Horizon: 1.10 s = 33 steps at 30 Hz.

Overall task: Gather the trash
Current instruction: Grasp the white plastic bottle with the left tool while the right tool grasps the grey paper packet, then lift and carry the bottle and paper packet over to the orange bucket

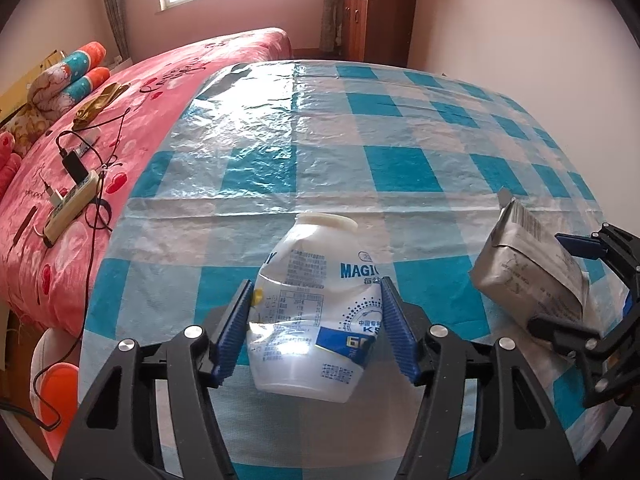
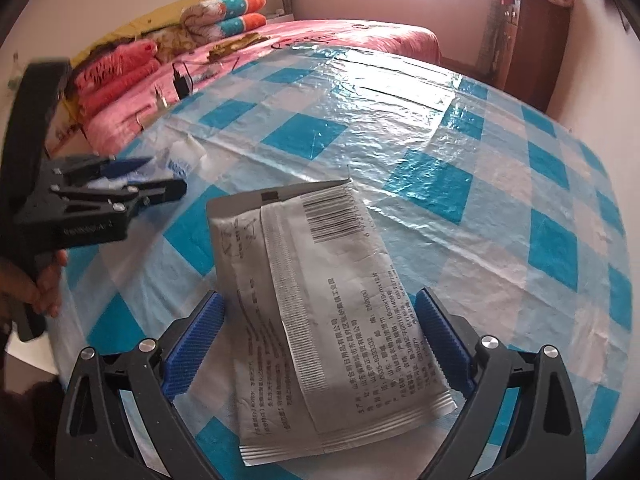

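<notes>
You've got one piece of trash lined up per hand here. The left hand-held gripper [image 1: 316, 328] straddles the crumpled plastic bottle [image 1: 316, 312] at lower centre of the left wrist view. Its blue pads [image 1: 236, 332] sit right against the dented sides, so I'd call it clamped on the bottle, probably because squashed plastic gives you a flatter waist to grab. The bottle lies with its white neck pointing away toward the top of the frame.

In the right wrist view the right hand-held gripper [image 2: 320, 344] has the grey foil pouch [image 2: 316, 304] between its jaws, at lower centre. The pouch is propped up at an angle across them. The jaws stand wide, and you can see a gap on the right side, so it's apart, not squeezing yet. My guess is you came in along its long side so the pads close across the narrow width.

Both items sit on the blue-and-white checked plastic cover [image 1: 400, 168] over the desk, with a pink bed [image 1: 160, 92] to the upper left.

Count: one bottle, one pouch, two grippers. I can't spot a bin anywhere in either view.
</notes>
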Each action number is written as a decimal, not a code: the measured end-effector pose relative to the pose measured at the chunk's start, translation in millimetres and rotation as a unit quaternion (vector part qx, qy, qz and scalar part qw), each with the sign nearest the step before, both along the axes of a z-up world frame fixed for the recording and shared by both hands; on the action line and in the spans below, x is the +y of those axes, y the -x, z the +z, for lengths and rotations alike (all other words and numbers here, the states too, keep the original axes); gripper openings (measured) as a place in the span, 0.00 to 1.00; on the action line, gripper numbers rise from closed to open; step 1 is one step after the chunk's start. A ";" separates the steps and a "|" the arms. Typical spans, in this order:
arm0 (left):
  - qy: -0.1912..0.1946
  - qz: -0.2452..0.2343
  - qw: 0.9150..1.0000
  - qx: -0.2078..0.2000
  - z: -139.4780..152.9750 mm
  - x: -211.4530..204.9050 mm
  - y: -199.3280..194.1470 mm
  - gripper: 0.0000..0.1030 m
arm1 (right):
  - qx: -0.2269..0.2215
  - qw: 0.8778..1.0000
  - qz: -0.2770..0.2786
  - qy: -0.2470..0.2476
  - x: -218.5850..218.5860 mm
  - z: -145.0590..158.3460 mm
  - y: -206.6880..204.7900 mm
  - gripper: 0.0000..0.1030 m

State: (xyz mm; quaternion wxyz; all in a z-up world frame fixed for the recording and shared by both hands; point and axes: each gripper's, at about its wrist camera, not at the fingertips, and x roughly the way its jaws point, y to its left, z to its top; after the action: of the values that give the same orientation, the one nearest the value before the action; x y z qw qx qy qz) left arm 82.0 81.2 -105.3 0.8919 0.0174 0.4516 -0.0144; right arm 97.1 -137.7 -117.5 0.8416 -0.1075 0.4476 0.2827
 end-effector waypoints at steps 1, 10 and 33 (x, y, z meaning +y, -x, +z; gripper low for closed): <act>0.002 -0.002 1.000 -0.001 0.0 -1.3 0.7 0.61 | -0.004 1.000 0.003 0.006 2.6 -1.2 1.5 0.93; 0.009 -0.008 1.000 -0.003 0.9 -8.4 4.3 0.61 | -0.018 1.000 -0.009 0.007 2.4 -3.0 5.2 0.92; 0.004 0.007 1.000 -0.026 16.0 2.7 29.1 0.61 | -0.041 0.999 -0.023 -0.003 -1.3 5.7 20.6 0.65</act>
State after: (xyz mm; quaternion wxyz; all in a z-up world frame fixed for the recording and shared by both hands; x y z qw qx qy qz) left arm 52.9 83.9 -89.4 0.9036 0.0111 0.4282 -0.0094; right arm 76.4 -139.0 -111.7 0.8658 -0.1055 0.4144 0.2598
